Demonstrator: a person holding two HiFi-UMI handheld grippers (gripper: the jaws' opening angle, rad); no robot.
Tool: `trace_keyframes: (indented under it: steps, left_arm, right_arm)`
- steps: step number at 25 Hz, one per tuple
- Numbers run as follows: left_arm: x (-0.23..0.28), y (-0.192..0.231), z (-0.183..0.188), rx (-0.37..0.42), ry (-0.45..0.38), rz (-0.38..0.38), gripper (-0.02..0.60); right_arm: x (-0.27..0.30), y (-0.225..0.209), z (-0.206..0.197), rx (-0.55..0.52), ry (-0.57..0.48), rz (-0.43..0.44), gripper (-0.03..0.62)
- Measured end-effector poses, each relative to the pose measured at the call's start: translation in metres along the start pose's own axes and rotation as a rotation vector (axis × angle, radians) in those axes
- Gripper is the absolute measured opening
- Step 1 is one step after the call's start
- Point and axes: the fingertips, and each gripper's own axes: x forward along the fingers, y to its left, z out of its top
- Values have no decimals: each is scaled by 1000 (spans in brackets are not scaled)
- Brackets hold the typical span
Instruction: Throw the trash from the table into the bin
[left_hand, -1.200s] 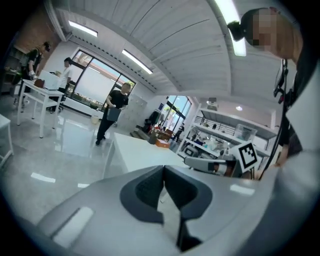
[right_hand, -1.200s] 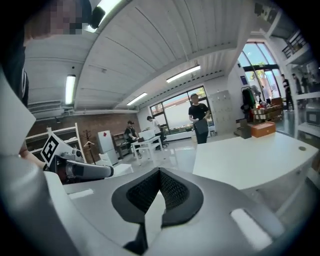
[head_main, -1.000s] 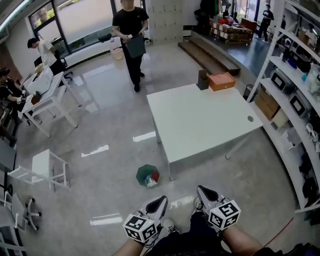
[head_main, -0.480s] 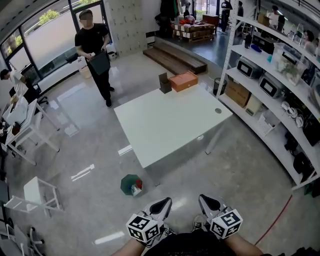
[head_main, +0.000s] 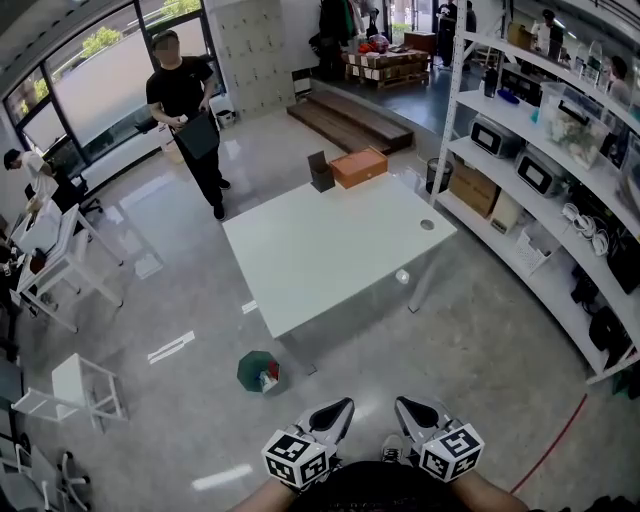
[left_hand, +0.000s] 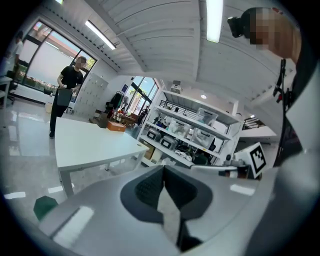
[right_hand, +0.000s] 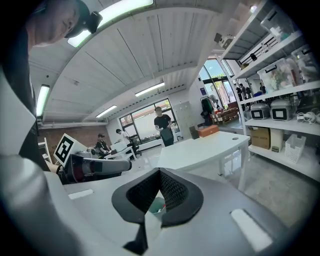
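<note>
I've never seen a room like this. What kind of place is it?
Probably a workshop or lab: tall shelves of appliances, a white table, and a loaded pallet at the back.

R tongs (right_hand: 159, 171), jaws together, green bin (right_hand: 156, 206) visible thru gap under tips, white table (right_hand: 200, 149) beyond.

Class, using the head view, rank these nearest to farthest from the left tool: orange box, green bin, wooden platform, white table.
1. green bin, on the floor ahead-left of the left tool.
2. white table, centre.
3. orange box, table's far edge.
4. wooden platform, on the floor beyond the table.
</note>
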Motion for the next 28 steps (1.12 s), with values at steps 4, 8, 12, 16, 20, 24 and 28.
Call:
trace_keyframes:
  steps: [4,8,12,16,20,24,28]
  left_arm:
    - [-2,-4,-4,-7,-4,22,8]
    - [-2,-5,-5,-13,-4,38,8]
    - [-6,-2,-3,-13,-10,51,8]
    - [-7,3,-2,-13,-15,56,8]
    - [-7,8,-1,-20,-17,59,8]
    - [-8,12,0,-22,-17,67,8]
    - [-9,16,0,-21,-15,79,8]
  right_arm:
    - [-2,0,-4,2,12,25,-2]
    - [-1,1,-2,-5,16,48,-2]
    - [3,3,-2,-11,20,60,-2]
    - [8,5,-2,-15,24,67,-2]
    - [14,6,-3,-18,32,72,-2]
    - [19,8,-2,-19,37,79,-2]
    - [21,6,-2,-18,39,83,-2]
